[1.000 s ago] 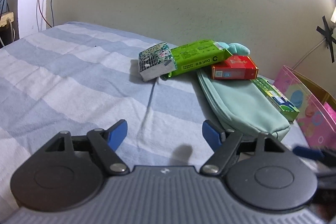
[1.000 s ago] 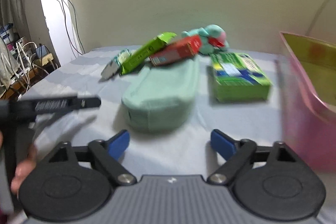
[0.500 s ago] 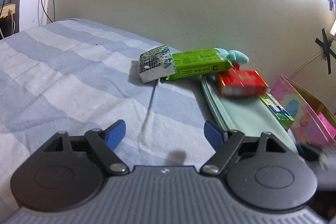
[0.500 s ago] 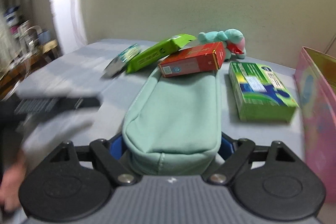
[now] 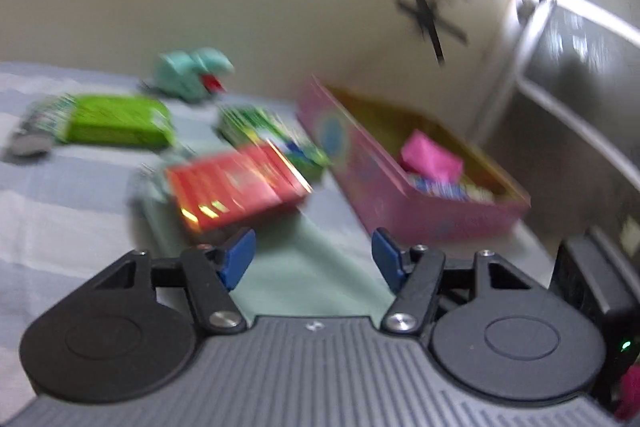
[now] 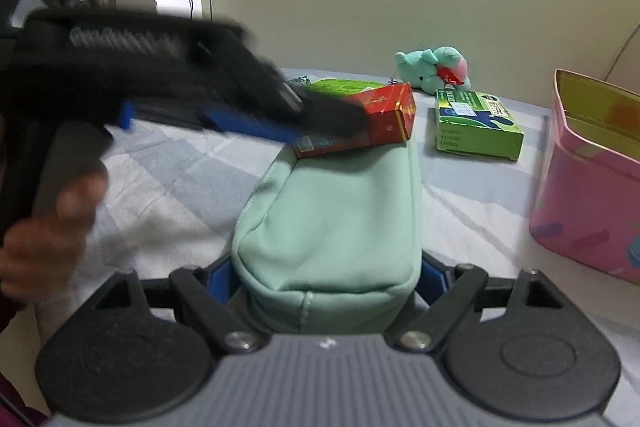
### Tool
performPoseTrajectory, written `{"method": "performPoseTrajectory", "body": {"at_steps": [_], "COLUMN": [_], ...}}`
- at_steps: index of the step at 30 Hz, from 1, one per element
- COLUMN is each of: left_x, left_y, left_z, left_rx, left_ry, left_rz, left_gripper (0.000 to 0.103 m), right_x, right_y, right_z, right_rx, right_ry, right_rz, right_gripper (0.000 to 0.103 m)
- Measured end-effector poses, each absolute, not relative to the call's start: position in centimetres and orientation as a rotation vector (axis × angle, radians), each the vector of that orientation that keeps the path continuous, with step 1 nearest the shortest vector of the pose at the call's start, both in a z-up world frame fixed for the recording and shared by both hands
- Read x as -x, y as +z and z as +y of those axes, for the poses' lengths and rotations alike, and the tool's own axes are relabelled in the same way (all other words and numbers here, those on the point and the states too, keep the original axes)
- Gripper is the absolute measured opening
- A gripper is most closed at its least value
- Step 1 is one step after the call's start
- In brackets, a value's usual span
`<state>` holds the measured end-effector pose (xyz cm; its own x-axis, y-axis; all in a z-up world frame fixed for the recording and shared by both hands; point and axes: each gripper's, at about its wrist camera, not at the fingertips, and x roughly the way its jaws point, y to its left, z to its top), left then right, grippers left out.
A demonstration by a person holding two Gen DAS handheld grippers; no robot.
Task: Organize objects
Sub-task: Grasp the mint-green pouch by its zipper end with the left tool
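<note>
A mint-green pouch [image 6: 336, 211] lies on the striped bed. Its near end sits between the fingers of my right gripper [image 6: 326, 275], which stands open around it. A red box [image 6: 372, 121] rests on the pouch's far end; it also shows in the left wrist view [image 5: 236, 187]. My left gripper [image 5: 314, 259] is open over the pouch [image 5: 304, 275], just short of the red box. In the right wrist view the left gripper [image 6: 256, 115] reaches in from the left to the red box. The left wrist view is blurred.
A pink box [image 5: 400, 179] with items inside stands at the right, also in the right wrist view [image 6: 592, 179]. A green box [image 6: 476, 127], a teal plush toy [image 6: 436, 69] and a green pack [image 5: 116, 125] lie on the bed near the wall.
My left gripper has swung right and forward, from facing the open bed to over the pouch at the red box. My right gripper stays around the pouch's near end.
</note>
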<state>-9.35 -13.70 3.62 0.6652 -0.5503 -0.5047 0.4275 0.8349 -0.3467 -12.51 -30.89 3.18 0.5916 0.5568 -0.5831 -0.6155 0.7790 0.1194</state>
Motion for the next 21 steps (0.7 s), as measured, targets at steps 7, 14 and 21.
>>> {"method": "performPoseTrajectory", "body": {"at_steps": [7,14,21], "left_x": [2.2,1.7,3.9], "left_y": [2.2,2.4,1.3], "left_z": [-13.0,-10.1,-13.5], "left_rx": [0.252,0.304,0.328], "left_ry": [-0.436,-0.242,-0.539], "left_rz": [0.676,0.632,0.756], "left_gripper": [0.039,0.061,0.076], "right_x": [14.9,18.7,19.3], "right_y": [3.1,3.3,4.5], "right_z": [-32.4,-37.4,-45.2], "right_rx": [0.108,0.132,0.164], "right_ry": [0.674,0.712,0.455], "right_rz": [0.641,0.648,0.626], "right_gripper": [0.082,0.085,0.101]}}
